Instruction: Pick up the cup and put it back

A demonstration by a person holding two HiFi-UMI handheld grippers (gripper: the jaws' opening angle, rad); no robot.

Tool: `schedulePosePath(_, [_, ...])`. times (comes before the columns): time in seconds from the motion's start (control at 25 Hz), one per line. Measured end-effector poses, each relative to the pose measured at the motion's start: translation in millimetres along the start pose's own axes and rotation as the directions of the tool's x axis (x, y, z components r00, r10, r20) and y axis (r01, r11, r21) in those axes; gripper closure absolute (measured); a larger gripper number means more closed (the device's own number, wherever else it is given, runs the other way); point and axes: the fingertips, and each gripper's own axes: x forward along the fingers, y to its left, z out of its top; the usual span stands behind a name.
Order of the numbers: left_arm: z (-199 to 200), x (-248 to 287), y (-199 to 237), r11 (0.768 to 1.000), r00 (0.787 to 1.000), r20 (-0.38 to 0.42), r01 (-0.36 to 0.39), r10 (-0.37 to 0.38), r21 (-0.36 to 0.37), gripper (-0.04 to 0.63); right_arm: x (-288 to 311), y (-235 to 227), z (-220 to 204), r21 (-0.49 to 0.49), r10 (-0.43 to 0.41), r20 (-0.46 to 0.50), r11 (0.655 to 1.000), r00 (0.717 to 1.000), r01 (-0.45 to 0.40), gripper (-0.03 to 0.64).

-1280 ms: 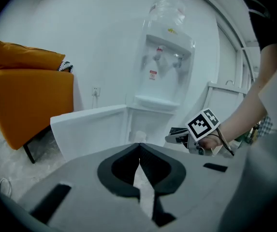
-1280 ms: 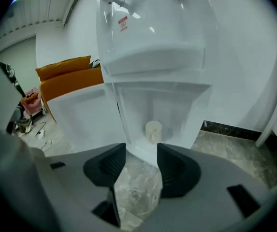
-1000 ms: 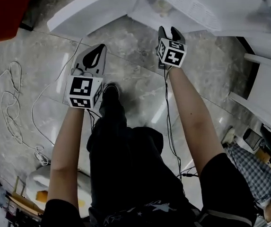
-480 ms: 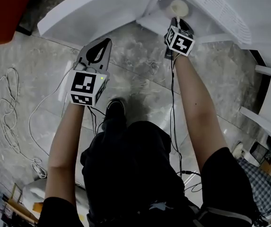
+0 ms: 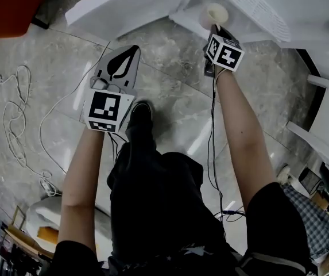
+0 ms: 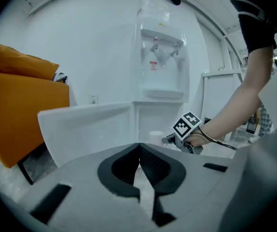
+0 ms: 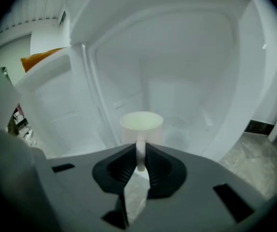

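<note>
The cup [image 7: 141,126] stands in the white cabinet [image 7: 191,66], with walls close on either side and the door [image 7: 46,105] swung wide at the left. The right gripper [image 7: 141,151] is closing its nearly shut jaws on the cup's handle. The left gripper [image 6: 139,146] hangs over open floor [image 5: 170,85], jaws together and empty.

My right claw [image 7: 139,153] is at the open mouth of the white compartment [image 7: 254,81]. Its jaws are closing on the handle of the cup [image 7: 141,125], which fills the gap between them. There is bare room on both sides of the cup and behind it, up to the walls. The open door [image 5: 124,7] juts out on the left, between that mouth and my left claw [image 5: 131,52], pinched together over bare floor [image 5: 170,114]. Cables [image 5: 15,125] lie well apart, far left.
</note>
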Motion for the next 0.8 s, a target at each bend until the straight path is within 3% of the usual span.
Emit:
schedulePosePath(0.28, [89.8,-84.9,-70.4,0.999,1.0,0.002,-0.028,0.028,-0.047,0.586,-156.2,46.5,24.7,-0.028,0.145,-0.009,0.989,0.989,-0.145,0.572])
schedulePosePath(0.52, [176.2,-166.1,-143.8,0.991,0.995,0.017,-0.098,0.1,-0.091,0.586,-312.0,65.2,79.0,-0.077,0.267,0.019,0.961,0.963,-0.265,0.572])
schedulePosePath(0.8, [247.0,-260.0,-209.4,0.971,0.986,0.018,-0.16,0.166,-0.179,0.586,-467.1,50.7,120.9,-0.149,0.296,0.021,0.946,0.955,-0.29,0.571])
